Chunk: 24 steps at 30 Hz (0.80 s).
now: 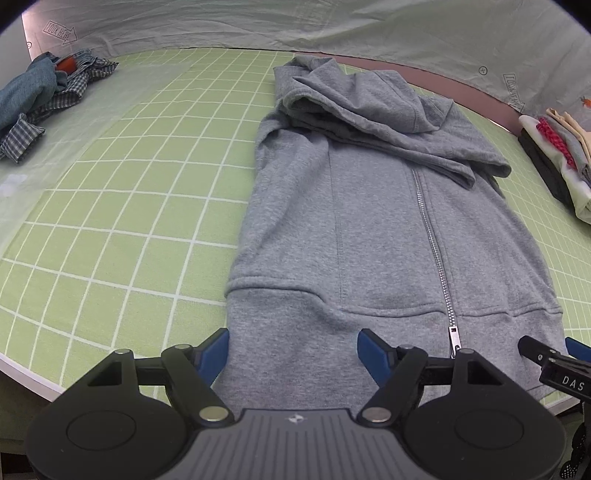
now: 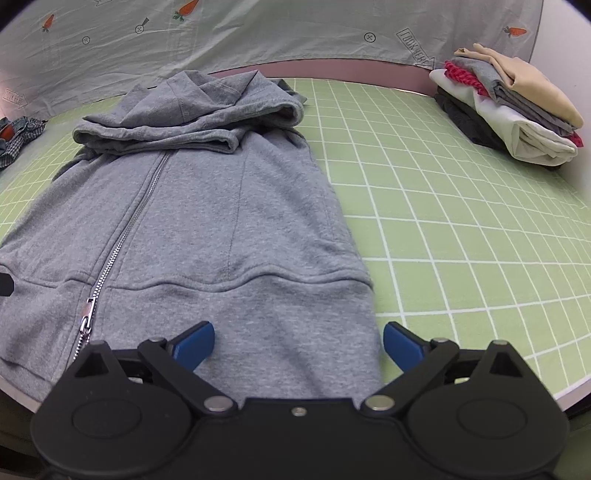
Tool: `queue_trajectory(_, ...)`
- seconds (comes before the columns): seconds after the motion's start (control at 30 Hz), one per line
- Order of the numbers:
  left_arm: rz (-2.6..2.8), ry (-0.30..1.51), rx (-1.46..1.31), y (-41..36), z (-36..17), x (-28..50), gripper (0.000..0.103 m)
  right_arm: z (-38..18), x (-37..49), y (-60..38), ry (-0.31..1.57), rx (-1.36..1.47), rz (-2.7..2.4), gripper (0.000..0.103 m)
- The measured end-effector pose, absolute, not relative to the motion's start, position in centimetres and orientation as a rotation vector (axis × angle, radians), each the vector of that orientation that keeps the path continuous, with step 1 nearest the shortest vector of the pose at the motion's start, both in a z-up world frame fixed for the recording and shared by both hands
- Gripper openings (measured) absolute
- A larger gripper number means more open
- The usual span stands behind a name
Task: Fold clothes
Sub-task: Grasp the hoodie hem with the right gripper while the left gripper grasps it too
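A grey zip-up hoodie [image 1: 369,229] lies flat on the green grid mat [image 1: 129,206], zipper up, its sleeves and hood folded in across the chest. My left gripper [image 1: 295,354] hangs over the hem's left corner with jaws apart and the waistband cloth lying between the blue fingers [image 1: 216,354]. The pads do not press on it. In the right wrist view the same hoodie [image 2: 207,206] fills the left half. My right gripper [image 2: 299,347] is open astride the hem's right corner, one finger over cloth and the other over the mat [image 2: 461,206].
A loose heap of denim and checked clothes [image 1: 44,96] sits at the mat's far left. A stack of folded garments [image 2: 509,110] stands at the far right. A pale sheet [image 2: 258,33] hangs behind. The table's front edge [image 1: 22,376] runs just below both grippers.
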<state>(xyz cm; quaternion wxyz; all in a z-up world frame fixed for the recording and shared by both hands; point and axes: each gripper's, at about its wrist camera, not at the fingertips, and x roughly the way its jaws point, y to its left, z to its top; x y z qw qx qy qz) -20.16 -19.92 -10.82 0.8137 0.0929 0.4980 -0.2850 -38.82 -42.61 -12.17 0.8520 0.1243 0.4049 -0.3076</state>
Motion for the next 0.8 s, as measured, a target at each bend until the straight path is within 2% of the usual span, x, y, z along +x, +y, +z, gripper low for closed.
queue_trajectory(0.1, -0.589, 1.037, 0.233, -20.2, -10.9, -20.5, 0.057, -12.5, -39.4, -43.1, 0.837, 0.326, -0.652, 0.099)
queue_trajectory(0.17, -0.586, 1.026, 0.229, -20.2, -10.8, -20.5, 0.035, -12.5, -39.6, -43.0, 0.835, 0.330, -0.640, 0.098)
queue_trajectory(0.2, -0.595, 1.035, 0.209, -20.1, -10.7, -20.2, 0.019, -12.3, -39.5, -42.7, 0.836, 0.312, -0.616, 0.089)
queue_trajectory(0.23, -0.600, 1.050, 0.188, -20.2, -10.5, -20.0, 0.013, -12.1, -39.4, -42.4, 0.837, 0.292, -0.588, 0.079)
queue_trajectory(0.27, -0.596, 1.063, 0.172, -20.2, -10.4, -19.8, 0.012, -11.9, -39.3, -42.1, 0.838, 0.272, -0.561, 0.073)
queue_trajectory(0.33, -0.593, 1.077, 0.149, -20.5, -9.5, -19.3, 0.006, -11.4, -38.9, -41.7, 0.846, 0.256, -0.518, 0.043)
queue_trajectory(0.37, -0.592, 1.082, 0.140, -20.6, -9.0, -19.1, 0.006, -11.2, -38.5, -41.6, 0.856, 0.254, -0.498, 0.035)
queue_trajectory(0.4, -0.592, 1.081, 0.124, -20.7, -8.3, -18.8, 0.005, -10.9, -38.1, -41.6, 0.867, 0.250, -0.482, 0.021)
queue_trajectory(0.53, -0.600, 1.042, 0.074, -21.5, -5.4, -17.4, 0.005, -9.1, -37.2, -42.2, 0.853, 0.276, -0.456, 0.017)
queue_trajectory(0.8, -0.604, 0.901, -0.056, -24.8, 0.8, -12.5, 0.005, -2.9, -33.8, -46.1, 0.700, 0.296, -0.457, 0.015)
